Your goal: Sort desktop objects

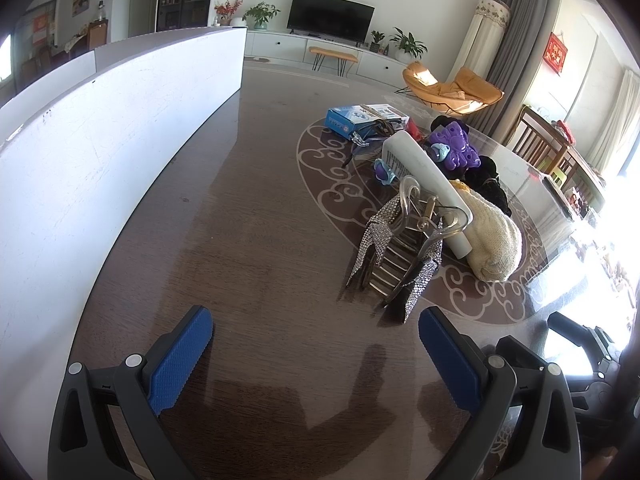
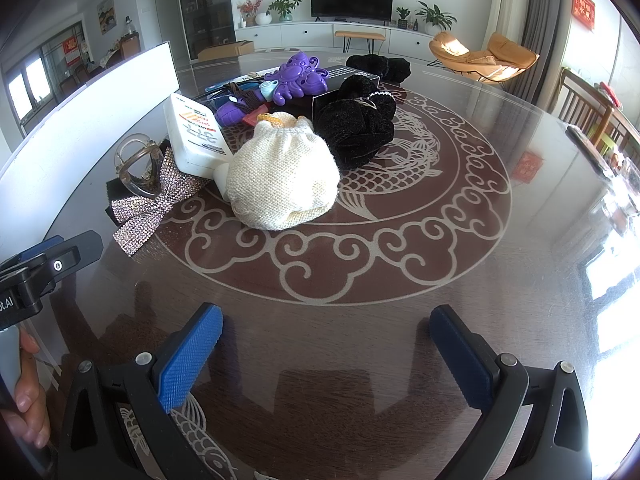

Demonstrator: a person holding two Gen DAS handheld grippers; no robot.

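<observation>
Clutter pile — cream knit pouch, white tube, rhinestone bow clip, purple toy — is sitting at 12 o'clock on the desk. I am holding both left tongs and right tongs spread wide, gripping nothing.

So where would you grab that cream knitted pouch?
By the gathered neck at the top of the knitted pouch, coming from above. The body is a wide, soft bulge; the neck is narrow enough for the open right claw.
</observation>
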